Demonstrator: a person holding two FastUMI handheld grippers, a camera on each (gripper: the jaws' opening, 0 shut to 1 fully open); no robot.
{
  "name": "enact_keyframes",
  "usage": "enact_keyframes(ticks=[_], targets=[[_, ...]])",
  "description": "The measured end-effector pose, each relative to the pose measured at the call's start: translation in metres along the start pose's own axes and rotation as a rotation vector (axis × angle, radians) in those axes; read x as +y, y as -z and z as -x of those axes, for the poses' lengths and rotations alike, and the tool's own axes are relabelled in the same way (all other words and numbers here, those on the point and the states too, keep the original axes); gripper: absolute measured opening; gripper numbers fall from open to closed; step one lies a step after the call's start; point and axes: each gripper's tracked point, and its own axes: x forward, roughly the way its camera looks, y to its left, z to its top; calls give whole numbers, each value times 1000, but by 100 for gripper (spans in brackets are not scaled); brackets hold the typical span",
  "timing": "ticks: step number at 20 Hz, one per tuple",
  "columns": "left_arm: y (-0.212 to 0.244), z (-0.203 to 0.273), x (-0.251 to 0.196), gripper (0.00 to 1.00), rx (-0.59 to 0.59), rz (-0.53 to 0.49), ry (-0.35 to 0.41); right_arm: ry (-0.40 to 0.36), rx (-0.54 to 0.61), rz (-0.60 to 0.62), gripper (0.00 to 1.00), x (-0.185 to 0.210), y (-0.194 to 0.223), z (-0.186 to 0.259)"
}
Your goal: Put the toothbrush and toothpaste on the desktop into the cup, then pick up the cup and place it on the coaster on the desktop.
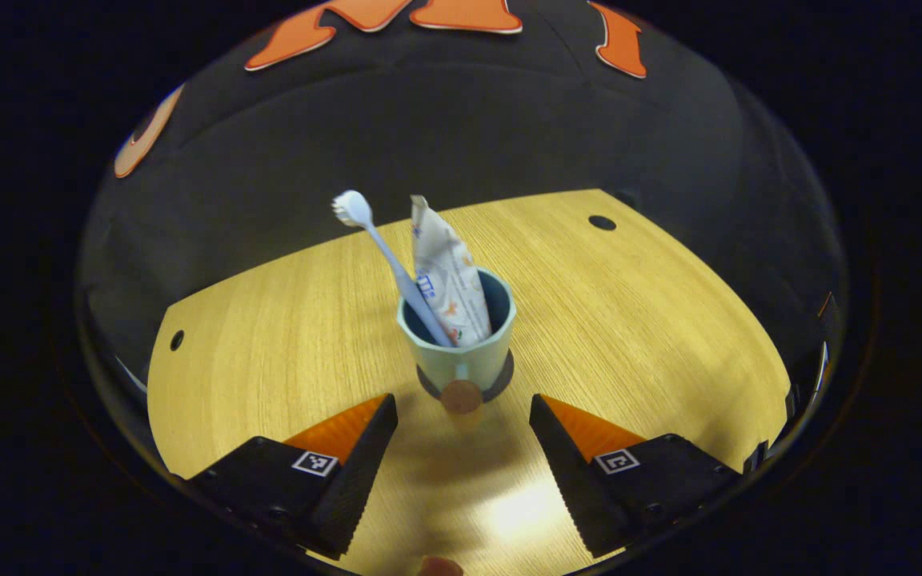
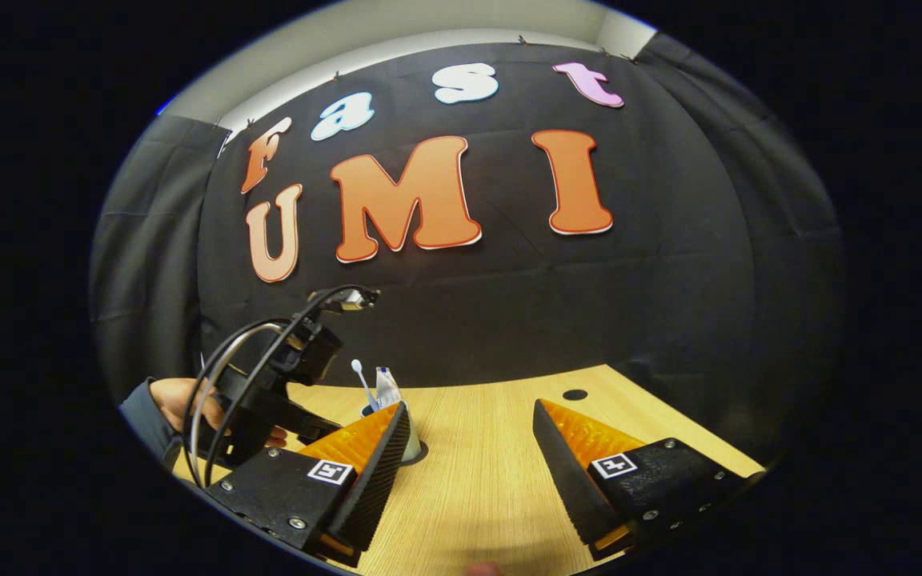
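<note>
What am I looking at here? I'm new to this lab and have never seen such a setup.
A person holds a two-finger gripper in each hand, and each carries a forward-looking fisheye camera. In the left gripper view, the left gripper is open, holding nothing, in front of a pale cup on a dark coaster on the wooden desktop. In the cup stand a toothbrush and a toothpaste tube. The right gripper is open too; its view shows a hand holding the other gripper.
</note>
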Motion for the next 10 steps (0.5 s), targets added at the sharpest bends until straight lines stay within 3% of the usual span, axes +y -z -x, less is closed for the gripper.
enact_keyframes(ticks=[10], targets=[[-46,169,110,99,-558,51,-269,-94,-180,110,93,76,-52,-9]])
